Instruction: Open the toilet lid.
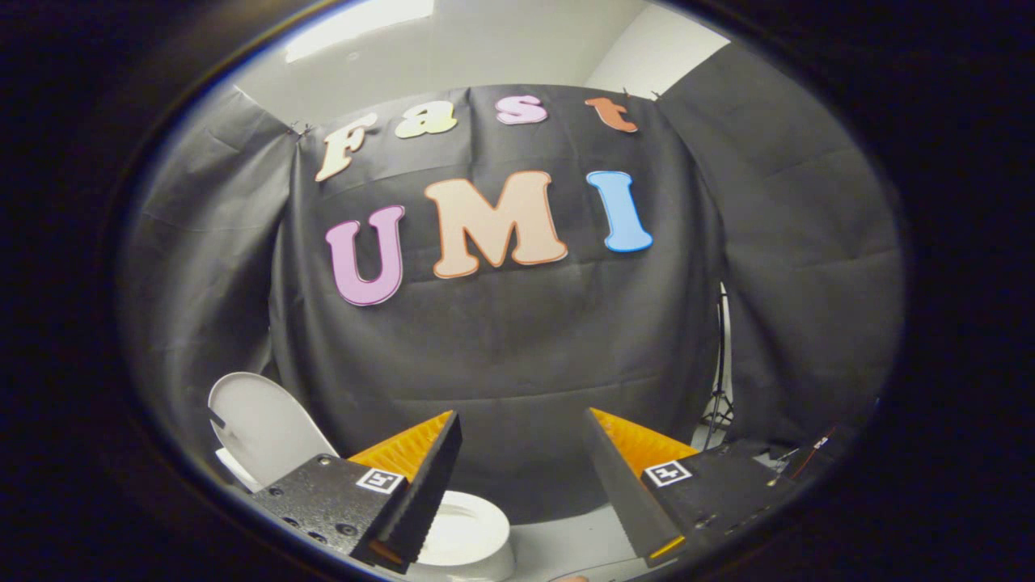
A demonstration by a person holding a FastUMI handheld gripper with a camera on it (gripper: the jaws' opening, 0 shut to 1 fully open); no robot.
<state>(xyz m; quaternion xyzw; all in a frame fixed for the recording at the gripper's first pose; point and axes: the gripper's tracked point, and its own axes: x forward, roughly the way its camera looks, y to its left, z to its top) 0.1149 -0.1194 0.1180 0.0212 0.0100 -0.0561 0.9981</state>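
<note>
Two fingers: tongs (521, 453) spread wide, nothing between them
Toilet lid (263, 428): raised upright, beyond the left finger
Toilet bowl (469, 537): white, low, just behind the left finger
Tripod (718, 388): by the cloth wall

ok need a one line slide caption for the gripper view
Open gripper held above the toilet bowl, with the white toilet lid already raised upright beyond its left finger, against the black cloth wall.
</note>
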